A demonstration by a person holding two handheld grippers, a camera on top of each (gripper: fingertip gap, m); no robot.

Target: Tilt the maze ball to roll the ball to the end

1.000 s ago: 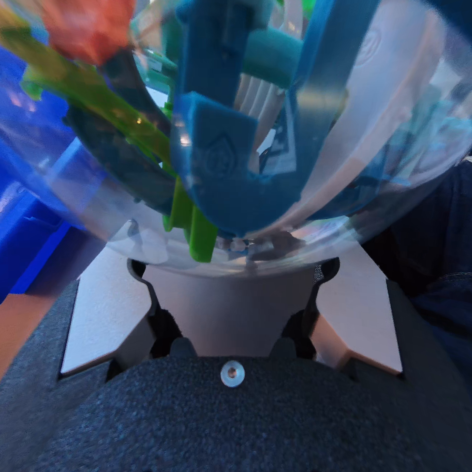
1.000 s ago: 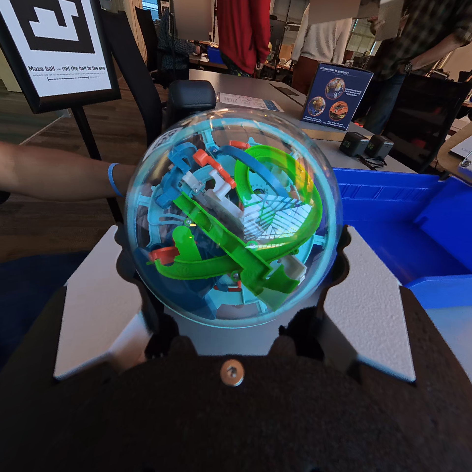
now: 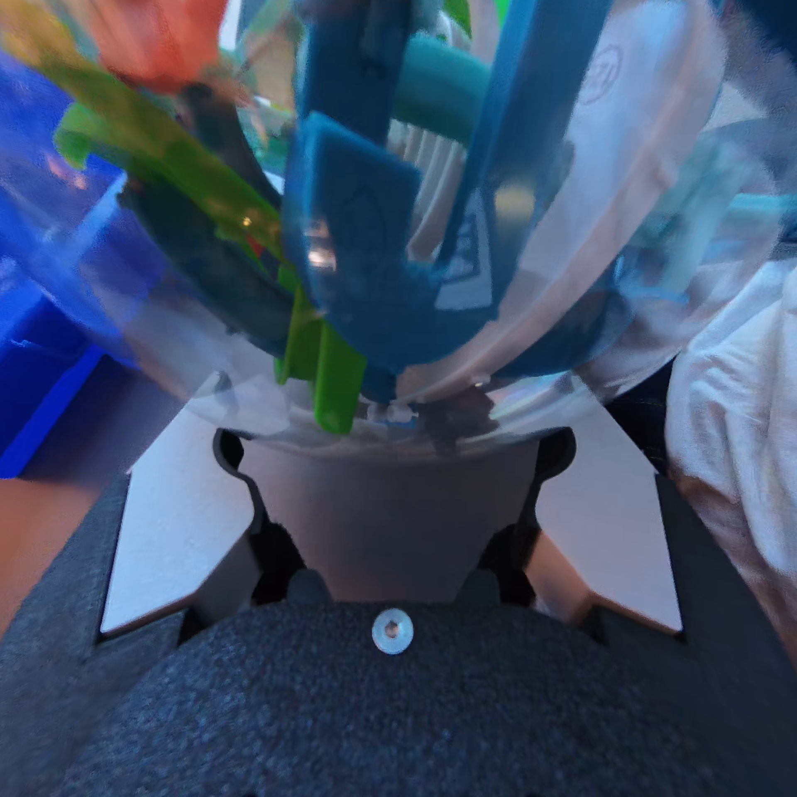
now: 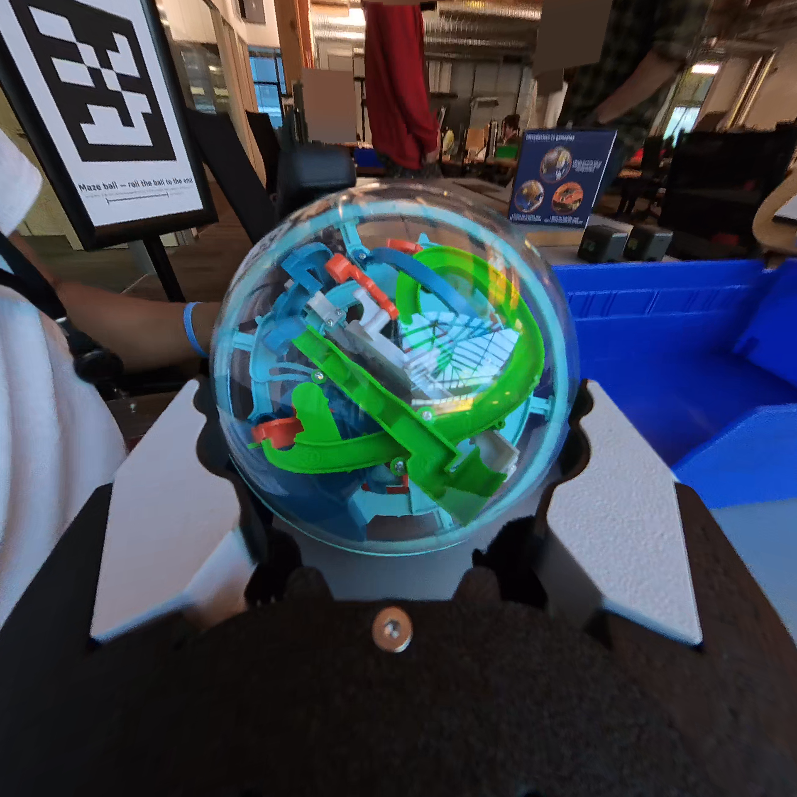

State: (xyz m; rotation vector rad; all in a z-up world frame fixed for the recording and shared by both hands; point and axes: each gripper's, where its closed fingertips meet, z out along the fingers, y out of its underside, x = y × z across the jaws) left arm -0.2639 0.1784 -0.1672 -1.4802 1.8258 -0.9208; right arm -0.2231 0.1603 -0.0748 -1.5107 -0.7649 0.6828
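The right gripper (image 4: 390, 435) clamped the maze ball (image 4: 390, 371) at frame centre; the left gripper (image 3: 390, 431) cradled its underside, closure unclear. The small ball went unseen, so slow, slight tilts looked wisest, grip kept firm.

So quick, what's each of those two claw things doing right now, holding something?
Left gripper: its fingers are spread wide against the maze ball; whether they clamp it cannot be told.
Right gripper: closed on the maze ball, one finger each side.
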